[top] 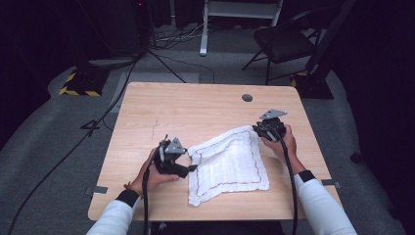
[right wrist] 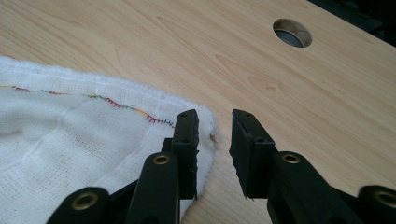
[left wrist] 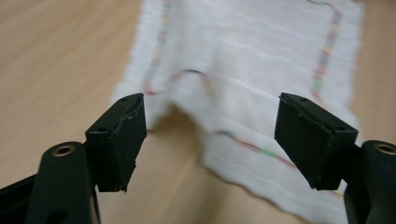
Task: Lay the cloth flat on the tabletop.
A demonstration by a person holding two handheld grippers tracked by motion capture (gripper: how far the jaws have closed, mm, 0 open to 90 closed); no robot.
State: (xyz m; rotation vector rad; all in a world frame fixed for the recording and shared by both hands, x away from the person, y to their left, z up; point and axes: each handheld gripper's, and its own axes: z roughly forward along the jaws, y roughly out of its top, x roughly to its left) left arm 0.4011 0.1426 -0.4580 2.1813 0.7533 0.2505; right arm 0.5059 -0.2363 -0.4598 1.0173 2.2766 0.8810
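The white cloth [top: 230, 164] lies toward the desk's near right — left gripper [left wrist: 210, 140] wide open, right gripper [right wrist: 215, 149] part-open at its far corner, both empty — so close squarely on the hems.

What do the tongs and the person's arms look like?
Both tongs, left and right, are black, each with two flat blocky jaws fixed by brass-coloured rivets. A grey three-cornered plate sits on top of each. A black cable trails from each one. The sleeves are white with dark cuffs.
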